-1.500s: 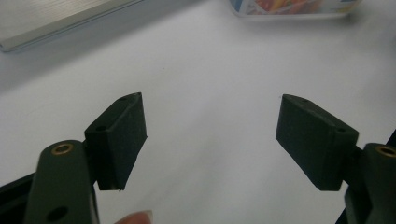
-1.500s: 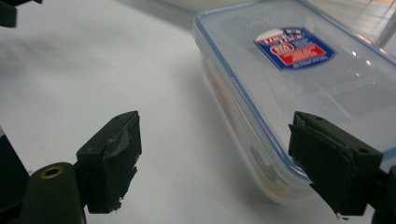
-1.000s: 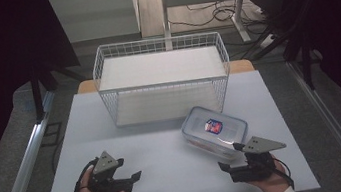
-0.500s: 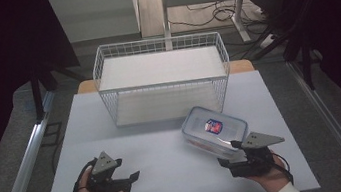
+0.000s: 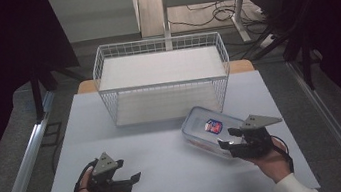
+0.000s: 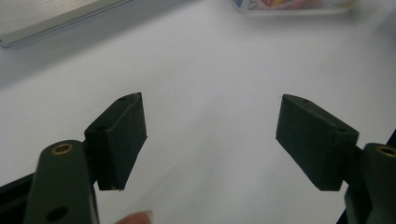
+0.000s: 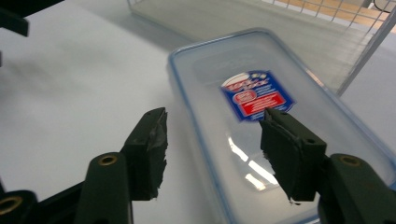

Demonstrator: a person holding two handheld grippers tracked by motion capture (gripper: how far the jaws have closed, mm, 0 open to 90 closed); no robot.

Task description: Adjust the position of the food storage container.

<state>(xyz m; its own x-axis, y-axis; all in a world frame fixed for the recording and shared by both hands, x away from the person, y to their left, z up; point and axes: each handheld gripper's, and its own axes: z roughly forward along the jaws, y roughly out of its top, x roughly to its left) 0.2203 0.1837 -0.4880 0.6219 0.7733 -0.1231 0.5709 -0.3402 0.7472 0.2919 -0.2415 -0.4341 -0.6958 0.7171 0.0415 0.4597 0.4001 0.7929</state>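
Observation:
A clear plastic container [image 5: 208,130] with a blue-rimmed lid and a red and blue label lies flat on the white table [image 5: 165,142], right of centre. My right gripper [image 5: 226,139] is open at the container's near end. In the right gripper view, the right gripper [image 7: 215,117] has one jaw left of the container [image 7: 261,74], beside its long edge, and the other over the lid, by the label. My left gripper [image 5: 132,179] is held low at the front left, open and empty. In the left gripper view, bare table lies between the spread jaws of the left gripper [image 6: 210,100].
A white wire basket [image 5: 163,77] stands at the back centre of the table, just beyond the container. Its base [image 6: 46,18] and the container's edge [image 6: 294,4] show at the top of the left gripper view. Metal rails run along both table sides.
My right gripper has moved forward and a little left, so that its open jaws now reach the container's near end. The left gripper has hardly moved.

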